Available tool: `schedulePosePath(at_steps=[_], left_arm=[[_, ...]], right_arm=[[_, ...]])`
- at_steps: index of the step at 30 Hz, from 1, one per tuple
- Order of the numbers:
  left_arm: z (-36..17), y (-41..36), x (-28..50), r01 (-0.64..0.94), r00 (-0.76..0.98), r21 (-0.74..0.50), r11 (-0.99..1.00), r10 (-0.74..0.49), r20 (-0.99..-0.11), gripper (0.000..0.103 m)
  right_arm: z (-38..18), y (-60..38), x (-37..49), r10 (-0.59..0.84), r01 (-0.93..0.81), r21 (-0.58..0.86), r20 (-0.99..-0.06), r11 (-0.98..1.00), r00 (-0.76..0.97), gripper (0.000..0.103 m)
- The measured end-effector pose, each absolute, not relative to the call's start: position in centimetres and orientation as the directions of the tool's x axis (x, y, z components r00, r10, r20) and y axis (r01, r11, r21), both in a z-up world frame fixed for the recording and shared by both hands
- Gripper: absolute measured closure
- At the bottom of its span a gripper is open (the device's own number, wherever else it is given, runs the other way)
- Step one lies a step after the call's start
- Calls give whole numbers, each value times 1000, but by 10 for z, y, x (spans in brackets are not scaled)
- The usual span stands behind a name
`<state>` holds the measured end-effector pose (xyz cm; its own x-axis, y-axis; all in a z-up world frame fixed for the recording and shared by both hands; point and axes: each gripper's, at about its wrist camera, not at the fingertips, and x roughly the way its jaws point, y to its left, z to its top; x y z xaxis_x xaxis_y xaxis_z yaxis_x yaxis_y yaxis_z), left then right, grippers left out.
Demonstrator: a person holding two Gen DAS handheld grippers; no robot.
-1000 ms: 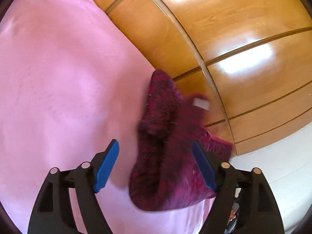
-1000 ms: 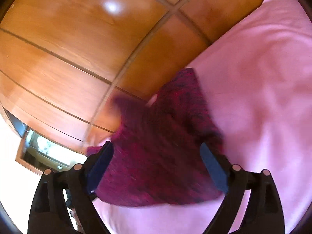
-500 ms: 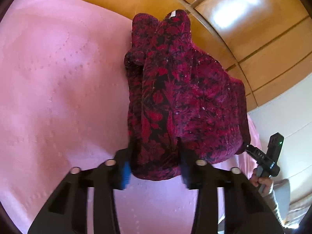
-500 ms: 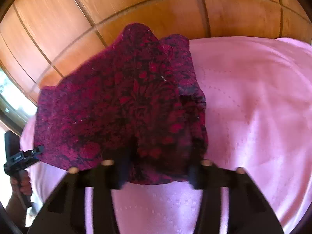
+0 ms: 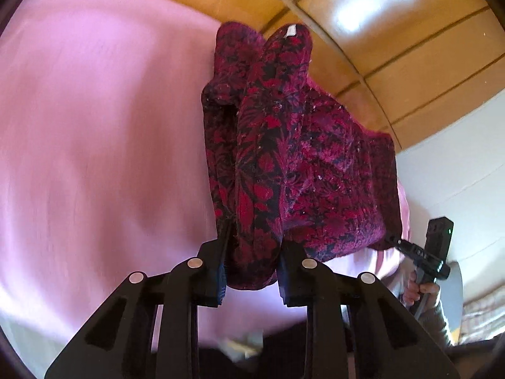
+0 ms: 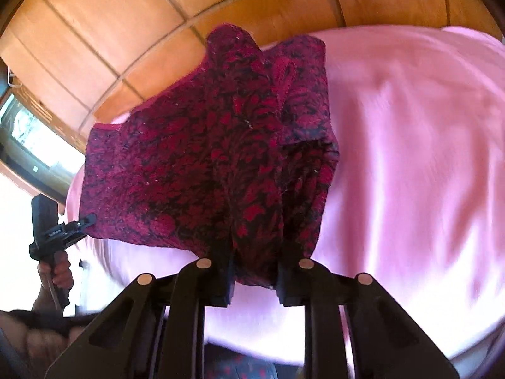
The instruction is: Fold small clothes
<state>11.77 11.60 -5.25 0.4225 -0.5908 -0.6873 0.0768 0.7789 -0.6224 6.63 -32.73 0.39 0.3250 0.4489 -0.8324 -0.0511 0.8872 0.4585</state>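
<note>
A small dark red garment with a black floral pattern [image 5: 284,158] hangs over a pink bed cover [image 5: 94,158]. My left gripper [image 5: 251,262] is shut on one near corner of it. My right gripper [image 6: 254,271] is shut on the other near corner of the garment [image 6: 205,158]. The cloth is stretched between the two and lifted off the cover. A white label [image 5: 290,30] shows at its far end. The right gripper also shows at the right of the left wrist view [image 5: 394,240], and the left gripper at the left of the right wrist view [image 6: 90,219].
The pink cover [image 6: 410,158] spreads wide under the garment. Brown wooden panels [image 5: 378,31] stand behind the bed. A white wall [image 5: 457,173] is at the right in the left wrist view. A window [image 6: 28,135] is at the far left in the right wrist view.
Both grippers have gone from open around the garment to shut on its near corners. They have lifted it and moved apart, so the cloth hangs stretched between them.
</note>
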Motion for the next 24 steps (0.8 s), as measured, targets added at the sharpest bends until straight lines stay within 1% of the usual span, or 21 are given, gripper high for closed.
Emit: schedulePosePath(at_steps=[2,4,5,6,7,8,9,11,13,15,16,18,24], left_arm=[[-52,115,98,76,405,-622,779,-594,-695,79],[-43,111,85,99,425,-555,826,-539,-727,72],[-37,111,83,106,442,-526,844,-514,-736,70],[-30,111,84,115,462,-511,852,-501,-731,65],[-23,113,87,120,488,-492,862,-483,-727,46],[-10,115,89,116,548,-436,892,-424,-721,36],[-1,119,82,116,596,-384,916,-374,-711,28],[17,114,85,118,672,-222,968,-242,-700,28],[25,106,99,105,699,-110,988,-152,-698,28],[28,100,106,94,717,-56,994,-106,-689,28],[29,95,112,91,725,-23,996,-83,-684,28],[29,85,119,92,727,15,996,-57,-684,28],[25,68,134,82,740,51,995,-27,-672,28]], right_arm=[[4,-330,48,448,-42,458,-842,888,300,85],[5,-329,39,438,-48,444,-853,895,283,85],[6,-326,38,433,-52,437,-857,898,279,84],[8,-324,40,421,-51,425,-860,904,287,80],[10,-324,45,417,-50,422,-860,905,294,77],[13,-322,50,408,-46,415,-859,909,309,71],[17,-322,53,391,-42,401,-858,915,332,53],[26,-317,60,365,-39,380,-848,924,384,34],[34,-309,69,336,-43,354,-834,934,438,28],[43,-300,78,310,-56,324,-820,944,481,16],[47,-299,81,294,-67,303,-813,951,503,14],[51,-289,87,255,-80,254,-798,964,546,7],[49,-260,109,214,-115,182,-757,977,617,3]])
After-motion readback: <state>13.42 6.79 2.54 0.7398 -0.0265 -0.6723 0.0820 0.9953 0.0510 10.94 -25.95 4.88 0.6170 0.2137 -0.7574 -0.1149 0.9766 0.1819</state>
